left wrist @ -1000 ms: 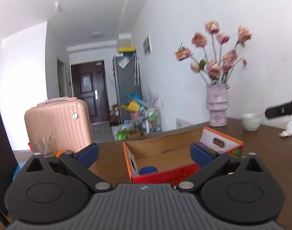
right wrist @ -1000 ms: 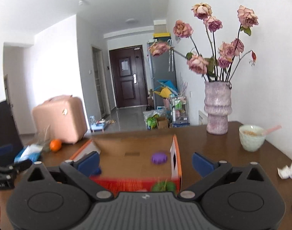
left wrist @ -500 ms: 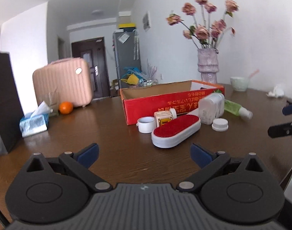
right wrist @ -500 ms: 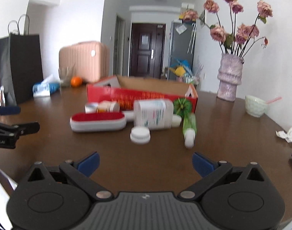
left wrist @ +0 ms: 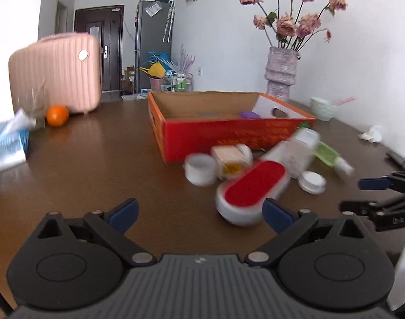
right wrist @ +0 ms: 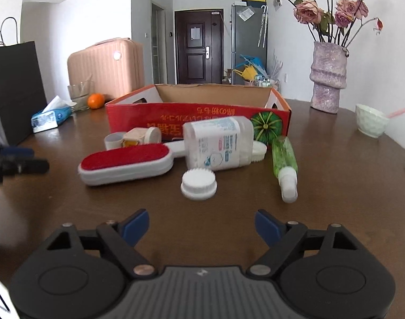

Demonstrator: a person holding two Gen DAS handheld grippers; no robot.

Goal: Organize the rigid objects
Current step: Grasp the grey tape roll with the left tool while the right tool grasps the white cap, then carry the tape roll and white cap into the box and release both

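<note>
A red cardboard box (right wrist: 197,117) stands open on the brown table; it also shows in the left wrist view (left wrist: 229,133) with a purple lid (left wrist: 249,114) inside. In front of it lie a red-and-white lint brush (right wrist: 128,163), a clear white bottle (right wrist: 219,143) on its side, a white cap (right wrist: 198,184), a green spray bottle (right wrist: 285,163), a small white cup (right wrist: 114,140) and a beige block (right wrist: 134,137). My right gripper (right wrist: 202,226) is open and empty, just short of the cap. My left gripper (left wrist: 199,214) is open and empty, near the brush (left wrist: 253,187).
A pink suitcase (left wrist: 56,74), an orange (left wrist: 57,115), a tissue pack (left wrist: 8,146) and a black bag (right wrist: 13,90) stand at the left. A vase of roses (right wrist: 327,77), a pale bowl (right wrist: 371,121) and crumpled paper (left wrist: 372,134) are at the right.
Both grippers dropped from above the box to low over the table's near side, then moved closer to the loose items. Both stayed open.
</note>
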